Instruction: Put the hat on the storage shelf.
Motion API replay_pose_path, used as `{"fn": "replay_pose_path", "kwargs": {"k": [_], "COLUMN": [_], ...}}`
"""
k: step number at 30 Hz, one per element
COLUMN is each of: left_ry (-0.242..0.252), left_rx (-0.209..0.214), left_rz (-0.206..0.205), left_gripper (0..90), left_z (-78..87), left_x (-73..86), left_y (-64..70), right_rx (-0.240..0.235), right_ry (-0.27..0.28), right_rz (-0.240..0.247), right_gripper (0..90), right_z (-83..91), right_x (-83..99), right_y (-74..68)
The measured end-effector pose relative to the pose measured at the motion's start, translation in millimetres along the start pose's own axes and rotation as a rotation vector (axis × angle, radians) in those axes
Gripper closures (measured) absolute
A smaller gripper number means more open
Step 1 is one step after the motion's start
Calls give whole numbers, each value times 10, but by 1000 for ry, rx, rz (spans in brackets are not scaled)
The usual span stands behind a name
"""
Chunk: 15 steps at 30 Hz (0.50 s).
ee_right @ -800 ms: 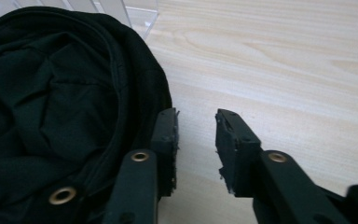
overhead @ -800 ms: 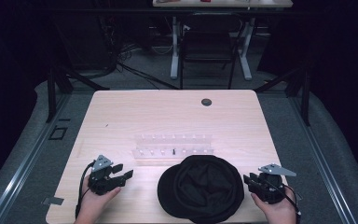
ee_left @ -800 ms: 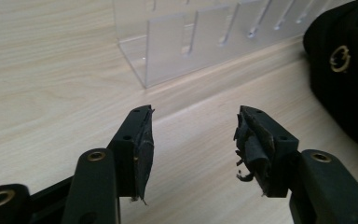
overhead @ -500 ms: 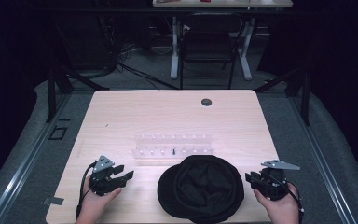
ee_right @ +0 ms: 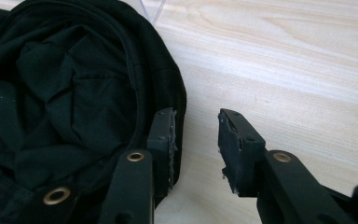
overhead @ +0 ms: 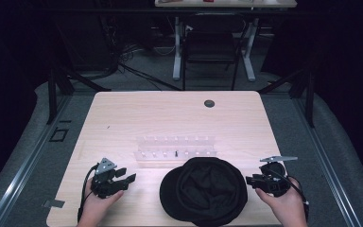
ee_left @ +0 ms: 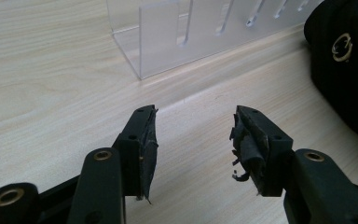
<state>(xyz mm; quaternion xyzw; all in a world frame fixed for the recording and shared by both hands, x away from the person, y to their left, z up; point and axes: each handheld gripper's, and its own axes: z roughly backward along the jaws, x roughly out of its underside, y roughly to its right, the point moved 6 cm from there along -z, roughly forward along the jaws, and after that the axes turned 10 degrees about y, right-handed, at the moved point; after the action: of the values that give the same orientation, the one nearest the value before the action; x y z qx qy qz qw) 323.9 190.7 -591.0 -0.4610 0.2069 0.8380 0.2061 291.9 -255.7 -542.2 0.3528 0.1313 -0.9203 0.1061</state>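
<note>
My pale wooden worktop [overhead: 123, 123] carries little: near its front edge, between my two hands, lies a round black fabric cap [overhead: 203, 191], turned crown-down so its crumpled lining faces up, and just behind it stands a clear acrylic slotted rack [overhead: 176, 147] with one small dark piece in a slot — too small for me to tell what it is. A small dark round hole [overhead: 209, 103] sits near the far edge. My right tool [ee_right: 196, 140] hovers at the cap's right-hand rim with its jaws apart and nothing between them; in the right gripper view one jaw hangs over the dark seam of the brim and the other over bare wood, so I judge it is lined up to pinch that edge but has not closed. My left tool [ee_left: 193, 140] is also spread wide and empty, well clear of the cap on its other side, pointing toward the corner of the rack; the cap's edge with a brass eyelet [ee_left: 341, 46] shows at the right of its view. As I read it, nothing is done yet — the cap rests untouched on the wood, and the grasp, the lift and whatever placing follows all remain.
</note>
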Motion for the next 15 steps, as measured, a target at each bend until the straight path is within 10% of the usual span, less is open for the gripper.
{"fn": "replay_pose_path", "kwargs": {"k": [15], "left_ry": [-5], "left_rx": [-2], "left_rz": [3], "left_gripper": [494], "left_z": [-3], "left_x": [6], "left_y": [-5], "right_rx": [-46], "right_ry": [-121], "right_rz": [-76], "right_gripper": [720], "right_z": [-58], "right_x": [-87], "right_y": [-78]}}
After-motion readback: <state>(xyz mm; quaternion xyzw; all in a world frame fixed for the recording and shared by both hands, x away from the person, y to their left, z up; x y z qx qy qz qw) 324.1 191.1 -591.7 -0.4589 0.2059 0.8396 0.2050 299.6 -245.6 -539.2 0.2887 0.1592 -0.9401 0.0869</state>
